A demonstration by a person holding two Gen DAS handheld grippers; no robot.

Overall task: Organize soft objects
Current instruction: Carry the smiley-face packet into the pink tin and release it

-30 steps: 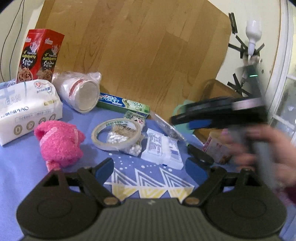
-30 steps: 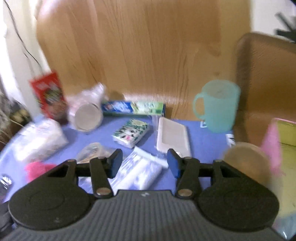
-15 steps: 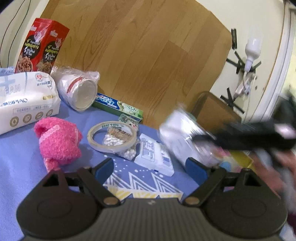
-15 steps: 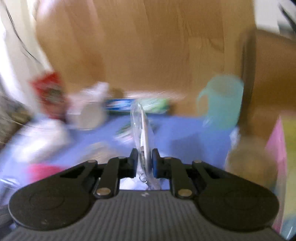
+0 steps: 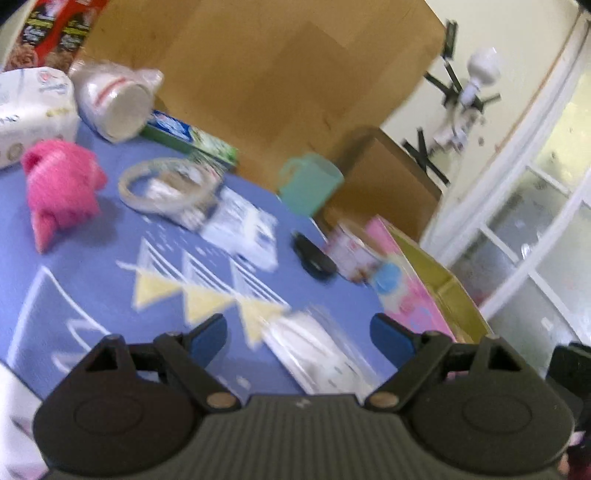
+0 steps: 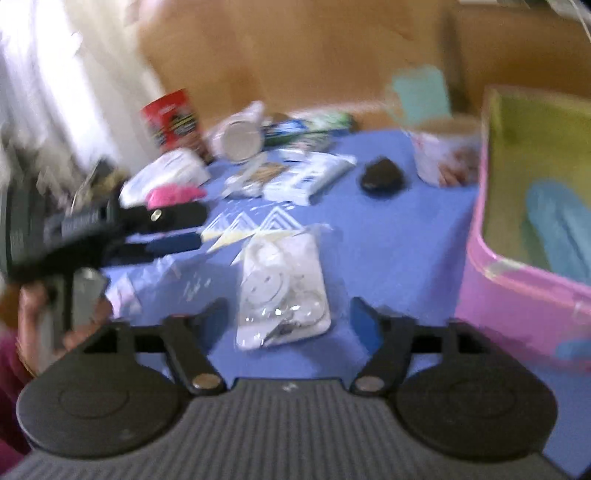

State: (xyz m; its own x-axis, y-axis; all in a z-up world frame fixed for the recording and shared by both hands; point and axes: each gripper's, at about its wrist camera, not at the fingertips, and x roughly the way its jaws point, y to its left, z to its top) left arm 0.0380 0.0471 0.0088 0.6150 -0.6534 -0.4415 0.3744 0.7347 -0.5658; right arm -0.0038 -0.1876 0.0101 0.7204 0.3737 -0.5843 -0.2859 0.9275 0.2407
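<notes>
A clear plastic pouch of white items [image 6: 282, 288] lies flat on the blue cloth just ahead of my open, empty right gripper [image 6: 290, 317]; it also shows in the left wrist view [image 5: 317, 350], between the fingers of my open left gripper [image 5: 299, 336]. A pink plush toy [image 5: 59, 188] lies at the far left and shows in the right wrist view [image 6: 171, 194]. A white tissue pack [image 5: 29, 110] lies behind it. The pink bin [image 6: 517, 295] with a yellow inside stands at the right. The left gripper shows in the right wrist view [image 6: 162, 236].
On the cloth lie a tape roll [image 5: 166, 184], a white packet [image 5: 243, 225], a black object [image 5: 314, 254], a paper cup [image 5: 354, 251], a teal mug [image 5: 310, 184], a toothpaste box [image 5: 188, 138], wrapped cups [image 5: 114, 107] and a red snack box [image 5: 55, 29].
My right gripper, shut on the clear pouch half a second ago, has opened; the pouch now lies on the cloth nearer the front. Both grippers have swung, and the views are blurred.
</notes>
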